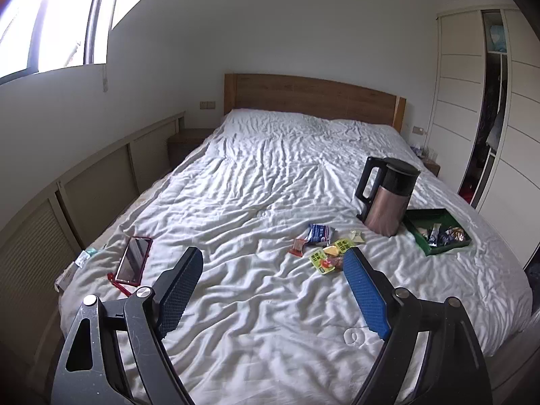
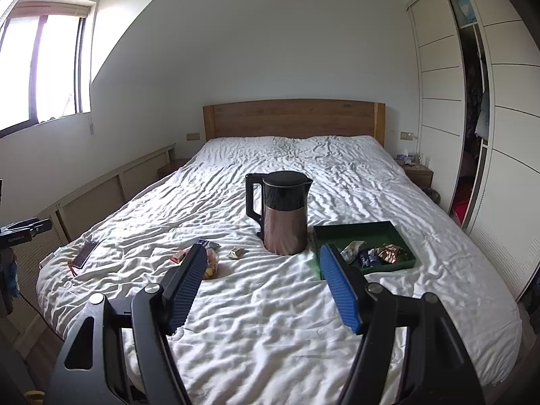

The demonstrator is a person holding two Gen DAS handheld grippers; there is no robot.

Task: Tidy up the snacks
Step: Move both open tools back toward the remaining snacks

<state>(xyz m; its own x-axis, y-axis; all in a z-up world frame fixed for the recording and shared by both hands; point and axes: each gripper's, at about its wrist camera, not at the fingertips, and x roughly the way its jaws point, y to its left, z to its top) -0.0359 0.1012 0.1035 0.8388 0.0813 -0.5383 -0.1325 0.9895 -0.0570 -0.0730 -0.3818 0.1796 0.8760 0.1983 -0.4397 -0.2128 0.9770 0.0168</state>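
Left tool [image 1: 273, 258]: spread wide, empty, above bed [image 1: 256, 182].
Right tool [image 2: 263, 253]: parted, empty.
Snacks [image 1: 324, 246]: loose beside kettle [image 1: 388, 199].
Green tray [image 2: 398, 233]: holds wrapped snacks.

Snacks and kettle on bed

Loose snacks [image 1: 324, 246] left of kettle [image 1: 384, 195]; tray [image 1: 435, 216] of snacks just right of it; phone [image 1: 133, 260] far left, near bed [image 1: 270, 175] edge.
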